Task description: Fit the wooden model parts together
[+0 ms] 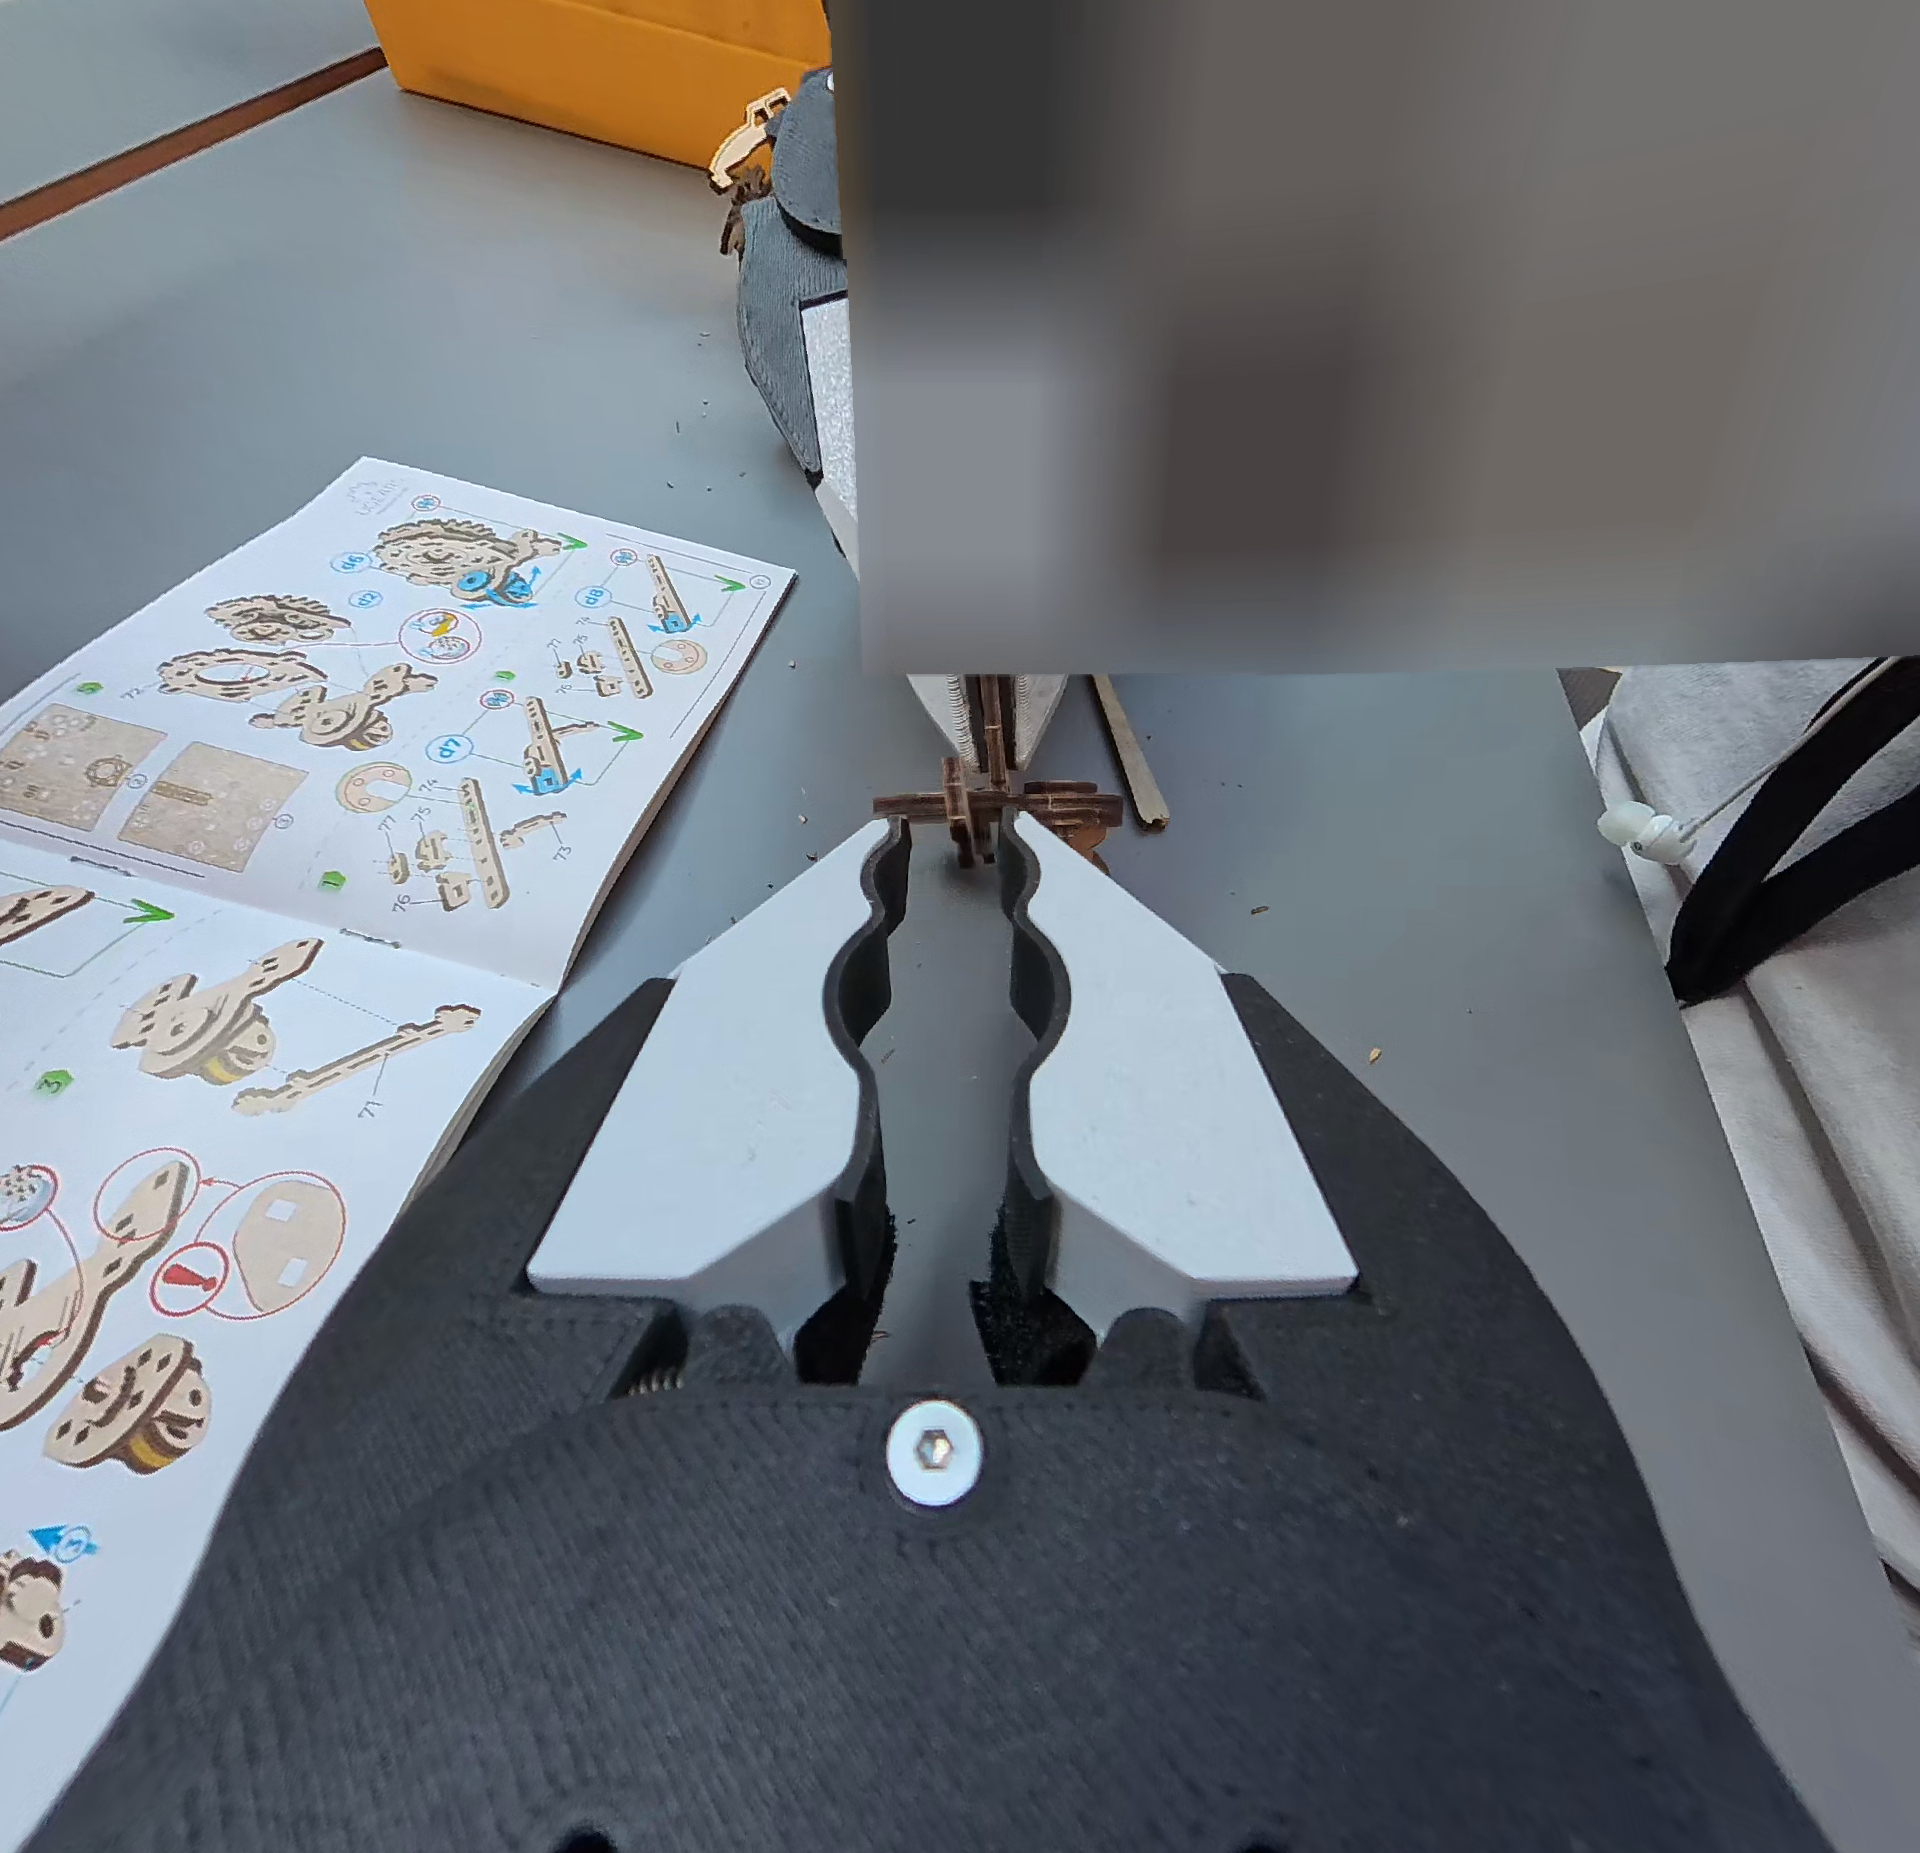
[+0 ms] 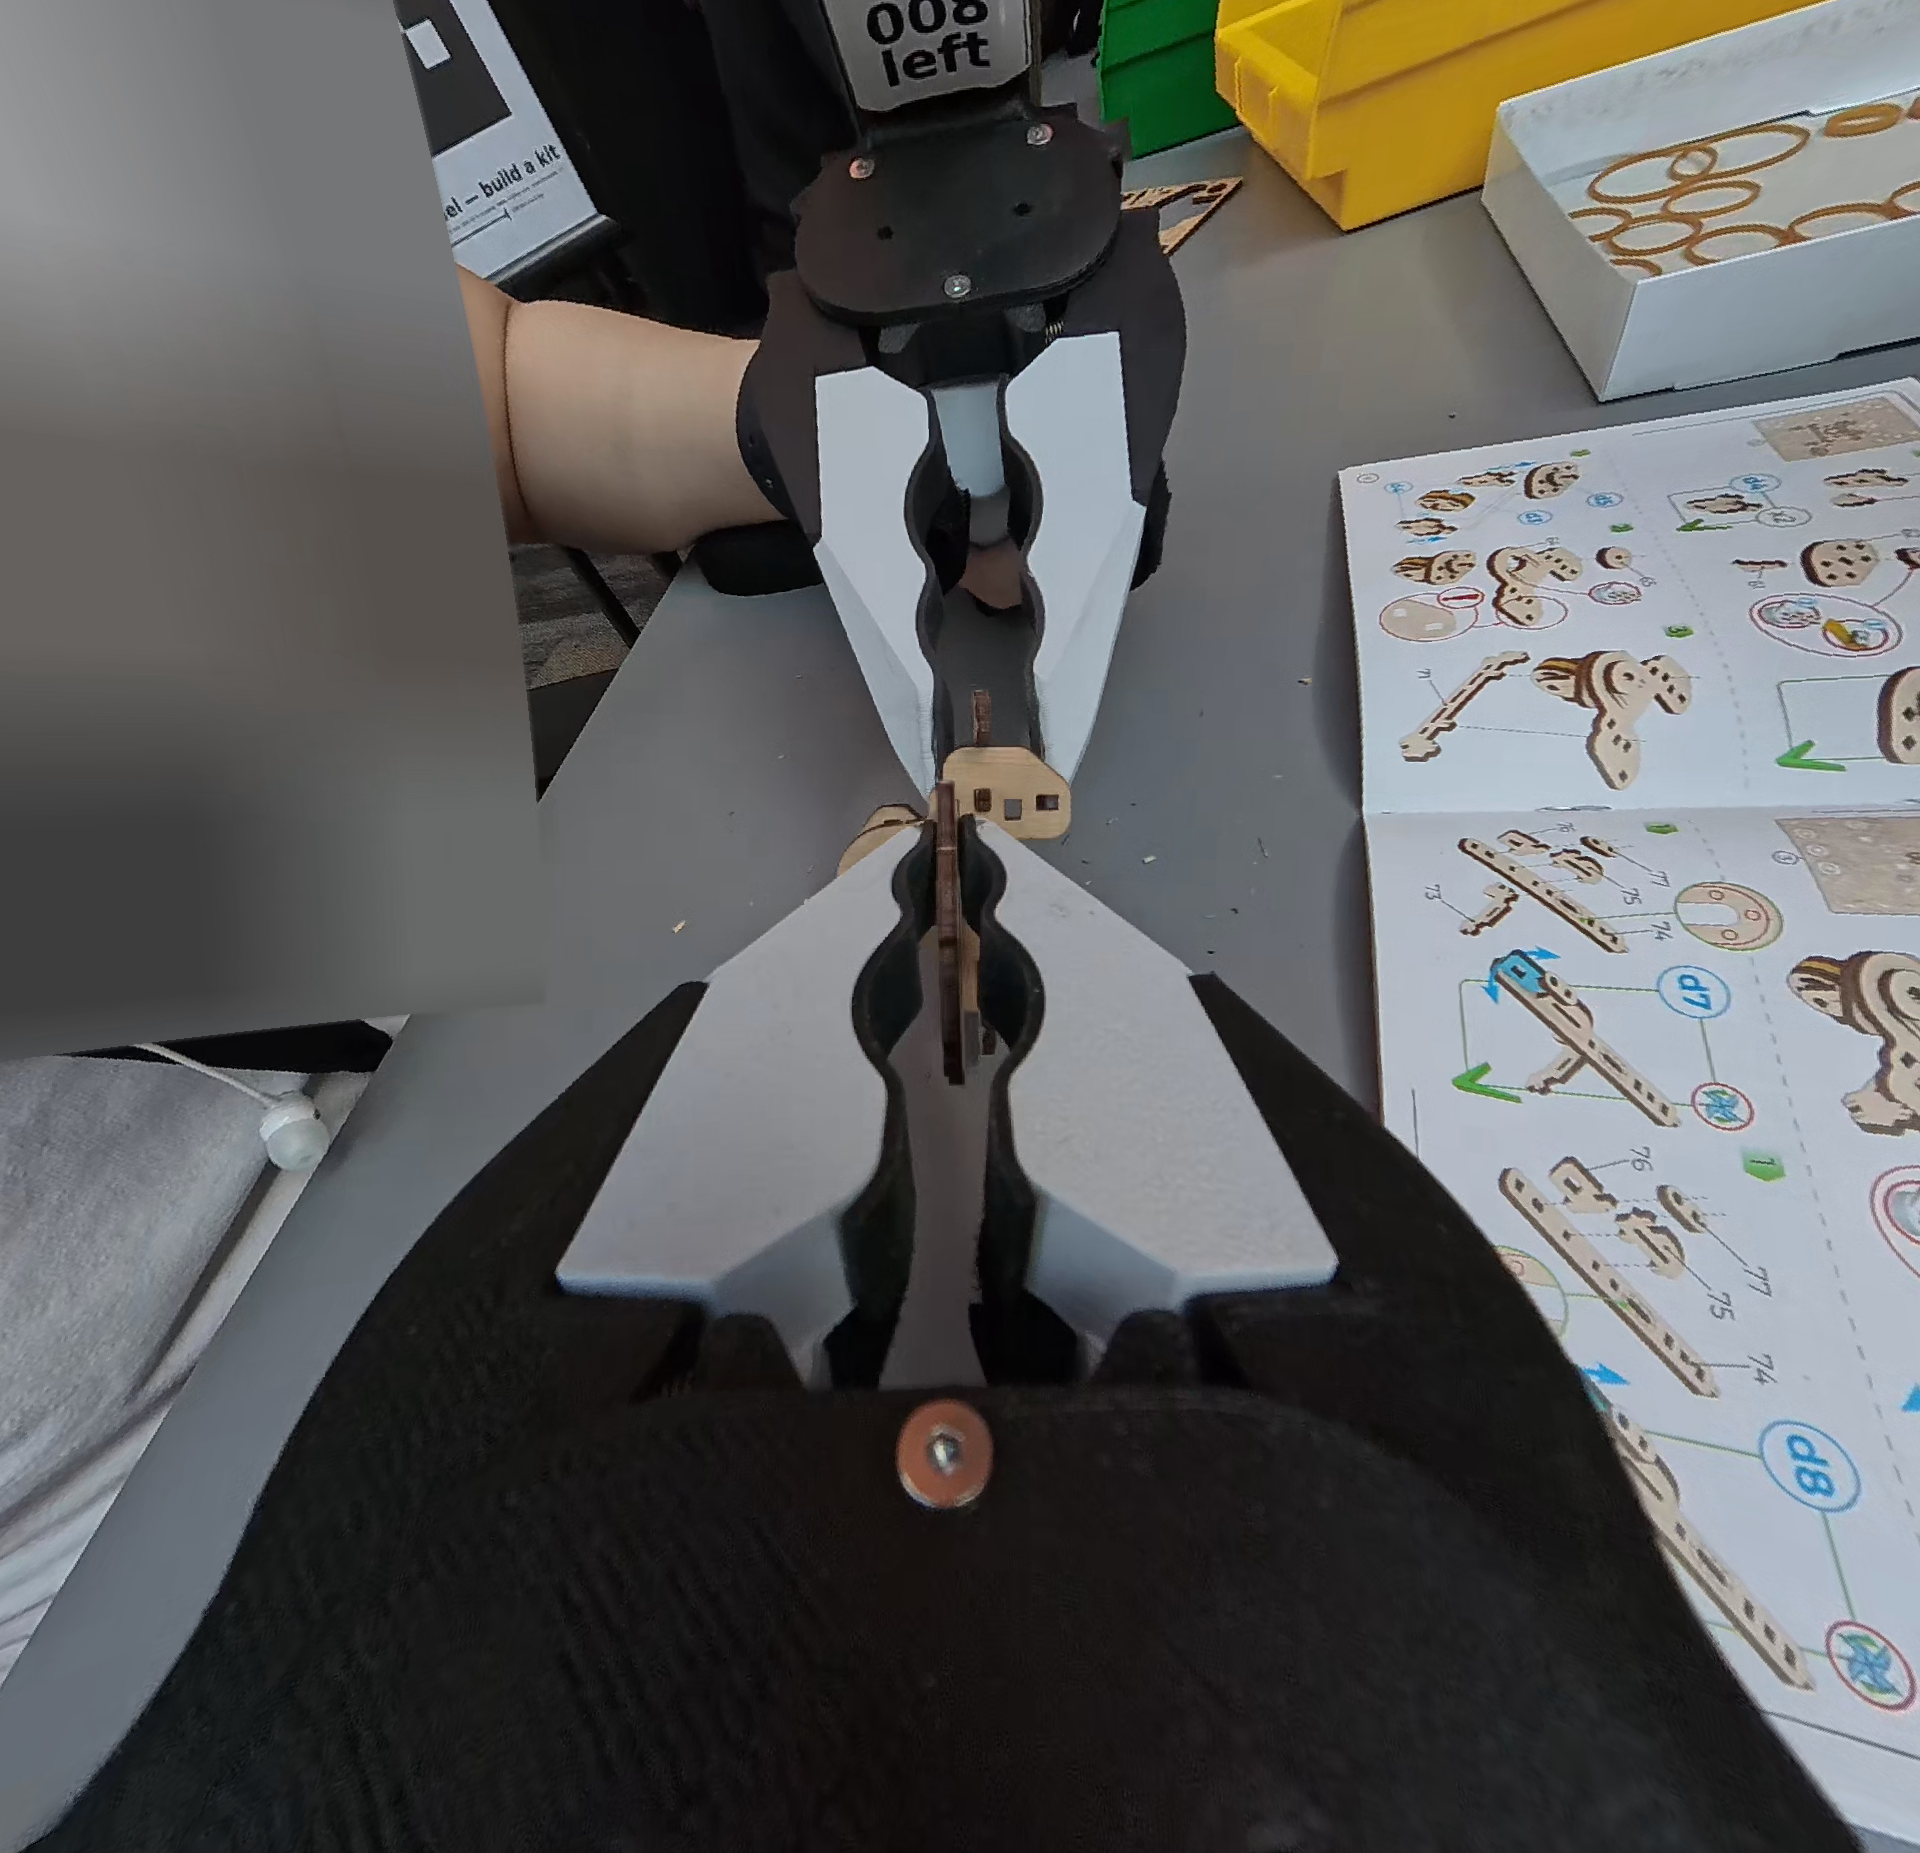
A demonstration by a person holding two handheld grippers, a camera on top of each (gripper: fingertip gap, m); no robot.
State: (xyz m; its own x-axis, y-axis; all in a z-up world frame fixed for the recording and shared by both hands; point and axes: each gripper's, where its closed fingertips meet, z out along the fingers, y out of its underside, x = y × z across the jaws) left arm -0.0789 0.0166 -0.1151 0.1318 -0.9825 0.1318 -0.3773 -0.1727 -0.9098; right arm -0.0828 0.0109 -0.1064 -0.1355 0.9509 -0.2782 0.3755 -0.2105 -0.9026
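Observation:
My right gripper (image 2: 948, 832) is shut on a flat dark wooden part (image 2: 948, 930), held on edge between the pads. Its front end meets a pale wooden plate with square holes (image 2: 1023, 801) lying at the tips of the left gripper, which faces mine. In the left wrist view my left gripper (image 1: 956, 839) has its jaws a little apart. The joined brown wooden parts (image 1: 987, 806) sit right at its tips, and a thin upright tab stands between the fingers without clearly touching them. The right gripper's fingertips (image 1: 987, 723) show just beyond; the rest is blurred out.
An open instruction booklet (image 1: 343, 764) lies on the grey table (image 1: 416, 328) beside the grippers, also in the right wrist view (image 2: 1642, 868). A white tray of wooden rings (image 2: 1704, 234), yellow (image 2: 1507, 47) and green bins stand behind. Grey cloth with black strap (image 1: 1787, 930) lies at the table edge. My two grippers' fingertips are within a few centimetres of each other.

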